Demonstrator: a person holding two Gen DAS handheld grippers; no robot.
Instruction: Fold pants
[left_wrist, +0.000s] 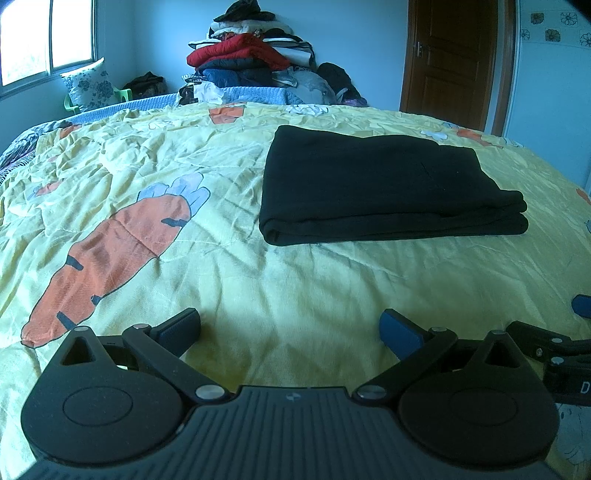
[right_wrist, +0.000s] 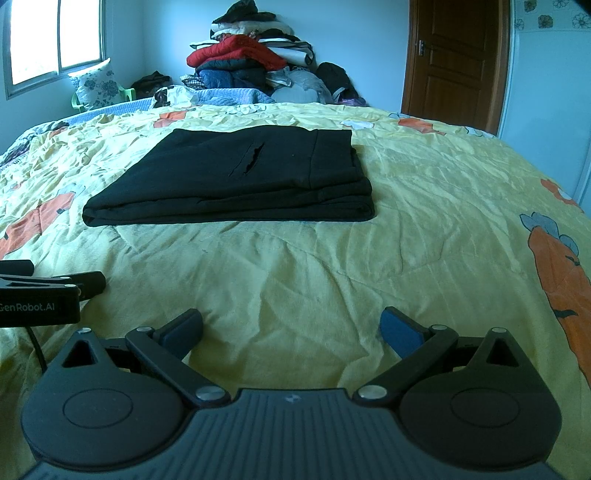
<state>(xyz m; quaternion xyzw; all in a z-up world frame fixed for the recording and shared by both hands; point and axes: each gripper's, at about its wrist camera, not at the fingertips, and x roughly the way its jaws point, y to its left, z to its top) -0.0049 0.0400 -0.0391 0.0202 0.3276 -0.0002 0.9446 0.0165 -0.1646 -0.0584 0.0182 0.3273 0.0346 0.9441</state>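
Black pants (left_wrist: 384, 184) lie folded into a flat rectangle on the yellow carrot-print bedspread (left_wrist: 258, 288); they also show in the right wrist view (right_wrist: 236, 181), with a pocket slit on top. My left gripper (left_wrist: 290, 330) is open and empty, low over the bedspread, well short of the pants. My right gripper (right_wrist: 291, 330) is open and empty too, at the same distance. Each gripper shows at the edge of the other's view: the right one (left_wrist: 554, 350), the left one (right_wrist: 55, 291).
A tall pile of clothes and blankets (left_wrist: 251, 55) stands past the far edge of the bed. A floral pillow (left_wrist: 90, 85) on a green chair sits under the window at left. A brown door (left_wrist: 450, 59) is at far right.
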